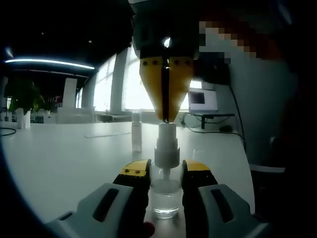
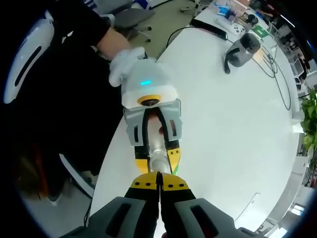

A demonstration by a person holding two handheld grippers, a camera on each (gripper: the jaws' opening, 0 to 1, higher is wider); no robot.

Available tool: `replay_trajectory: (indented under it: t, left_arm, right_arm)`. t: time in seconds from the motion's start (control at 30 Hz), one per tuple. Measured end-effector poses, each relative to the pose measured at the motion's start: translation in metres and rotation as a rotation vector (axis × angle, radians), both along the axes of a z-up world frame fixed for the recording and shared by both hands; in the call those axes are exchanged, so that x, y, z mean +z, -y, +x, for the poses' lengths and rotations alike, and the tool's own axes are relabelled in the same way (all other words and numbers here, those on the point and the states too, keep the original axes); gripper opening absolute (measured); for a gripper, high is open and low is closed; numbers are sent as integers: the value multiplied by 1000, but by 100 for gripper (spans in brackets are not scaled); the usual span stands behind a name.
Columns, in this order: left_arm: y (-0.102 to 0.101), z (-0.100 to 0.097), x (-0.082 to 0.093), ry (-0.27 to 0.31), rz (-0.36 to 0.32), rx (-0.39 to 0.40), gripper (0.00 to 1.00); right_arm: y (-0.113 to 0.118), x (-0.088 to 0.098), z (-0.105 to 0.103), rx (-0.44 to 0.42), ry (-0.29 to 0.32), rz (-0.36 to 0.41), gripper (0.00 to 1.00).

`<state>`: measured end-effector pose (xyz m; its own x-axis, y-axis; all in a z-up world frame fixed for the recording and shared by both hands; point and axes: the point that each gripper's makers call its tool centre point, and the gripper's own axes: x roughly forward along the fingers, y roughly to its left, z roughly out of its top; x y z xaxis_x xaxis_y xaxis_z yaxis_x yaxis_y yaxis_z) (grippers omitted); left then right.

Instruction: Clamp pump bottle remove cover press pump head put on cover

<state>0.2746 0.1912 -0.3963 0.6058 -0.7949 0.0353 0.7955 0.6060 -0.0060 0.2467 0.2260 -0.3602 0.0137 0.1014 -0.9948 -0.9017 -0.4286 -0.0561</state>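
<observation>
Between the left claw (image 1: 166,181) jaws stands the pump bottle (image 1: 166,163).

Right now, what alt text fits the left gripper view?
The left tongs clamp a clear pump bottle on a white table, while the right tongs, shut, press down on its white pump head. The bottle's slim cover stands upright behind it.

From my seat I see a broad white table (image 2: 237,124) with a grey headset (image 2: 241,49) lying near its far end, black cables (image 2: 277,74) trailing beside it. In the left gripper view, a lit monitor (image 1: 202,99) stands by bright windows (image 1: 106,87), a potted plant (image 1: 22,96) far left.
</observation>
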Motion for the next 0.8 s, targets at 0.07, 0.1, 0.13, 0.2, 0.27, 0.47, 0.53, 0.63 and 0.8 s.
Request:
replay_trajectory:
  t: [0.07, 0.1, 0.13, 0.2, 0.27, 0.47, 0.53, 0.63, 0.8]
  left_arm:
    - [0, 0, 0, 0, -1, -1, 16]
    - [0, 0, 0, 0, -1, -1, 16]
    - [0, 0, 0, 0, -1, -1, 16]
    - [0, 0, 0, 1, 0, -2, 16]
    - [0, 0, 0, 1, 0, -2, 16]
    - [0, 0, 0, 0, 1, -1, 16]
    - [0, 0, 0, 0, 1, -1, 16]
    - [-1, 0, -1, 1, 1, -1, 16]
    - [0, 0, 0, 2, 2, -2, 16]
  right_arm:
    - [0, 0, 0, 1, 1, -1, 0]
    - [0, 0, 0, 0, 0, -1, 0]
    - [0, 0, 0, -1, 0, -1, 0]
    - [0, 0, 0, 0, 1, -1, 0]
    - [0, 0, 0, -1, 1, -1, 0]
    - [0, 0, 0, 0, 1, -2, 0]
    - [0, 0, 0, -2, 1, -3, 0]
    - [0, 0, 0, -1, 1, -4, 0]
    - [0, -1, 0, -2, 0, -9, 0]
